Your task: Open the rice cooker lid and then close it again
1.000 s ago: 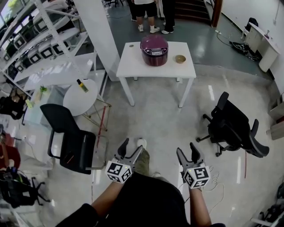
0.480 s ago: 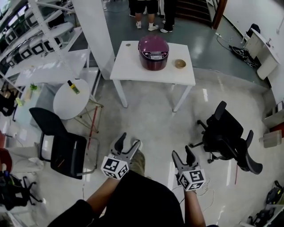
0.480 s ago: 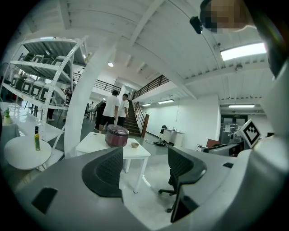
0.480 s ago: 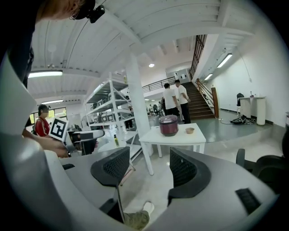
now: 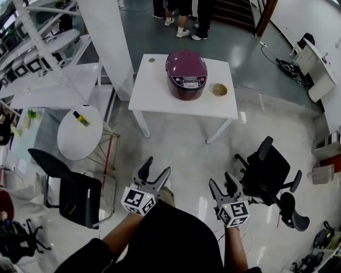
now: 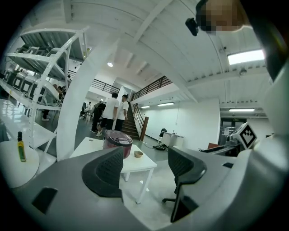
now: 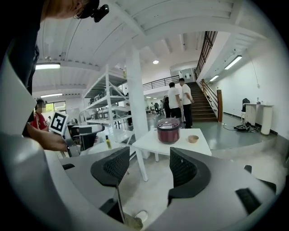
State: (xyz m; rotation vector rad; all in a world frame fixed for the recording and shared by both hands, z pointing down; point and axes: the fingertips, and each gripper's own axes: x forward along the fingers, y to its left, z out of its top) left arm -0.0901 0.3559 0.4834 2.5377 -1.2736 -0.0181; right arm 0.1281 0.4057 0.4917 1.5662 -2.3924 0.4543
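Facing: purple rice cooker [image 5: 186, 73], lid down, on white table [image 5: 154, 91] beside a small bowl [image 5: 219, 89]
Left gripper [image 5: 157, 166]: jaws apart, empty
Right gripper [image 5: 221, 180]: jaws apart, empty

A large indoor hall is shown with a glossy pale floor [image 5: 181, 154] and white walls [image 6: 194, 122]. A white square table [image 5: 154, 90] is set beside a thick white column [image 5: 109, 37]. White metal shelving [image 5: 37, 37] and a round white side table [image 5: 72, 141] are seen at the left. A black chair [image 5: 74, 194] is placed at the left, a black office chair [image 5: 269, 170] at the right. A dark staircase [image 5: 229, 13] is seen at the far end, and strip lights [image 6: 246, 56] are mounted overhead.
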